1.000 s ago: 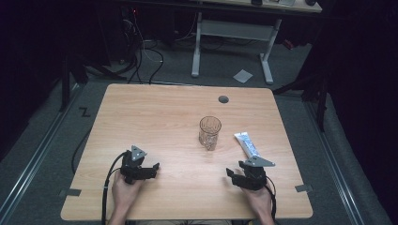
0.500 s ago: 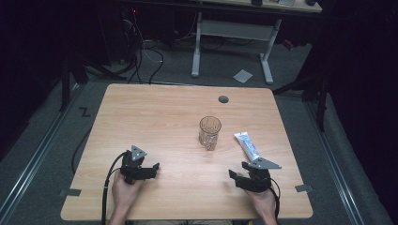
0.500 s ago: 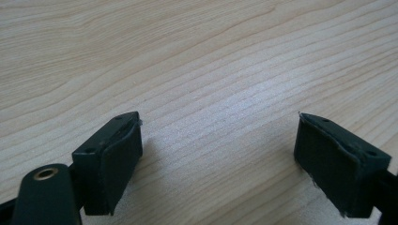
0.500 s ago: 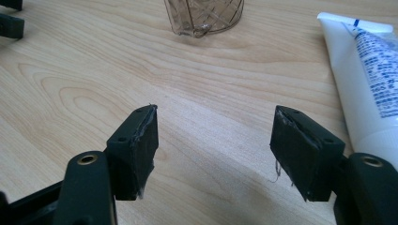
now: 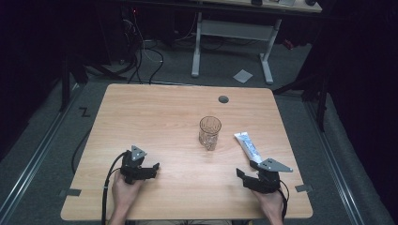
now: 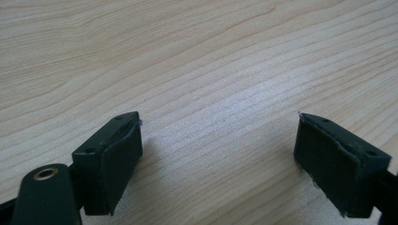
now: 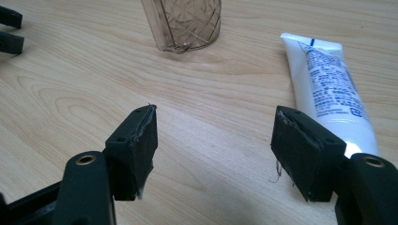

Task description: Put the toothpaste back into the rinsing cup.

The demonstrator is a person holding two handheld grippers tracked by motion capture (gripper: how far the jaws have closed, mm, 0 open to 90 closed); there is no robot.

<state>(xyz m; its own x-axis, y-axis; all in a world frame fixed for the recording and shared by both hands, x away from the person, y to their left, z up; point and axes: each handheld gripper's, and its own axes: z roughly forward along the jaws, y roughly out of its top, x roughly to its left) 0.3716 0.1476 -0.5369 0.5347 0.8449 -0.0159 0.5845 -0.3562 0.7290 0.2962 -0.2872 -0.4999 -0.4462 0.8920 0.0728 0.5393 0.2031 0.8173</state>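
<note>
A clear patterned glass (image 5: 209, 132) stands upright near the middle of the wooden table (image 5: 155, 112). A white toothpaste tube (image 5: 248, 146) lies flat to its right. My right gripper (image 5: 245, 169) rests near the front right, just short of the tube's near end. Its jaws have just been opening and stand open with nothing between them. In the right gripper view (image 7: 213, 126) the tube (image 7: 333, 84) lies beside the right jaw and the glass (image 7: 183, 23) stands ahead. My left gripper (image 5: 152, 168) is open at the front left, over bare wood (image 6: 218, 136).
A dark round grommet (image 5: 223, 99) sits near the table's far edge. Cables trail from both grippers off the front edge. A desk frame (image 5: 234, 42) and loose cables stand on the floor behind the table. The left gripper's jaws (image 7: 9, 30) show at the right gripper view's upper left.
The right gripper has shifted a little to the right along the front of the table. The left gripper, glass and tube have stayed put.
</note>
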